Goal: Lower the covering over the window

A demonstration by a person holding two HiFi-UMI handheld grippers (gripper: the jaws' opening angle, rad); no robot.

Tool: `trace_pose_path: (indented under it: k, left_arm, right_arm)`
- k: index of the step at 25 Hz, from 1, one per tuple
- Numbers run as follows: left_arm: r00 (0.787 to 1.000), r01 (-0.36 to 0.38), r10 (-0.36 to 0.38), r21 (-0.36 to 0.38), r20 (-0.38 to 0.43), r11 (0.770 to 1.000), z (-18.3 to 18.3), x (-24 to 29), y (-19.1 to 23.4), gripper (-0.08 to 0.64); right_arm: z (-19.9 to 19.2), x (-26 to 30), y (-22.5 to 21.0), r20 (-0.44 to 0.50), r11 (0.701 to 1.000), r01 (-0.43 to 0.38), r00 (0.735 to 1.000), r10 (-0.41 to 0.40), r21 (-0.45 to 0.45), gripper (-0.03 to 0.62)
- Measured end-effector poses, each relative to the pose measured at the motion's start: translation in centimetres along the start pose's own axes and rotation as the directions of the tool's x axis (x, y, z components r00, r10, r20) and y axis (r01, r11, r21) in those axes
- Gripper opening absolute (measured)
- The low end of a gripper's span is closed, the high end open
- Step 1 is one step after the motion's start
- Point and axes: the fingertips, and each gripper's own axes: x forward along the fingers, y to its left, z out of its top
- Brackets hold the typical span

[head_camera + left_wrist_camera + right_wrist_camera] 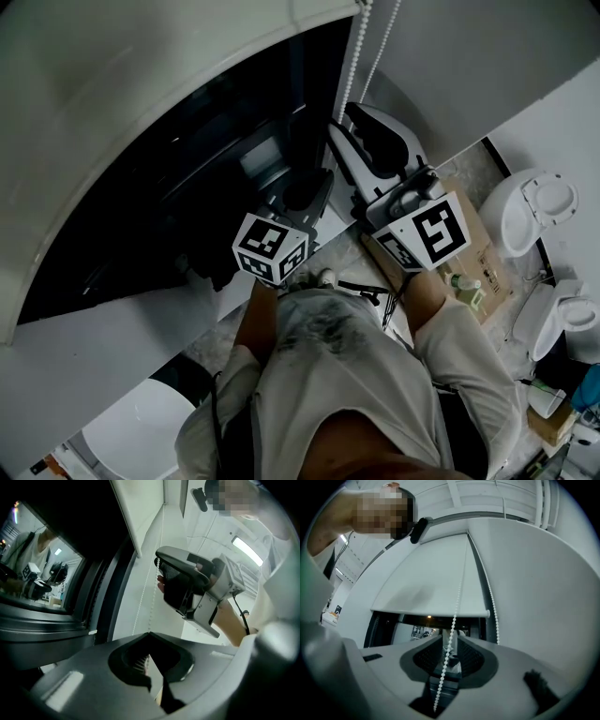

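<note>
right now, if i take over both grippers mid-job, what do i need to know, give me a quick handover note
Grippers: the left gripper has its jaws shut, apparently clamped on one strand of the bead chain, which runs down into its tips. The right gripper is higher up with its jaws open and a chain strand hanging between them, not clamped.
Things: the roller blind is partly down. Below its bottom bar, much of the dark window is uncovered.
Done: blind partly lowered.
Left to do: probably close the right gripper on the chain, pull down, and alternate grips until the window is covered.
</note>
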Motion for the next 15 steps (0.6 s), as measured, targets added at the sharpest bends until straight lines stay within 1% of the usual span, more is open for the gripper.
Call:
trace_pose_path:
  k: [4, 6, 11, 15]
  left_arm:
    - [1.0, 0.001, -0.001, 0.009, 0.0, 1.0, 0.0, -0.1, -0.1, 0.009]
    - [1.0, 0.003, -0.003, 0.014, 0.001, 1.0, 0.1, -0.2, -0.1, 0.009]
    - [1.0, 0.017, -0.018, 0.018, 0.006, 1.0, 0.1, -0.3, -0.4, 0.013]
    - [1.0, 0.011, -0.012, 0.018, 0.022, 1.0, 0.4, -0.6, -0.3, 0.017]
  right_arm:
    - [-0.1, 0.2, -0.4, 0.0, 1.0, 0.03, 1.0, -0.03, -0.009, 0.046]
    - [-0.2, 0.4, -0.4, -0.005, 0.999, 0.039, 0.999, -0.04, -0.016, 0.026]
    - [-0.4, 0.5, -0.3, -0.013, 0.998, 0.048, 0.999, -0.049, -0.03, 0.018]
    - [-1.2, 0.4, -0.2, -0.034, 0.999, 0.045, 0.998, -0.044, 0.009, 0.018]
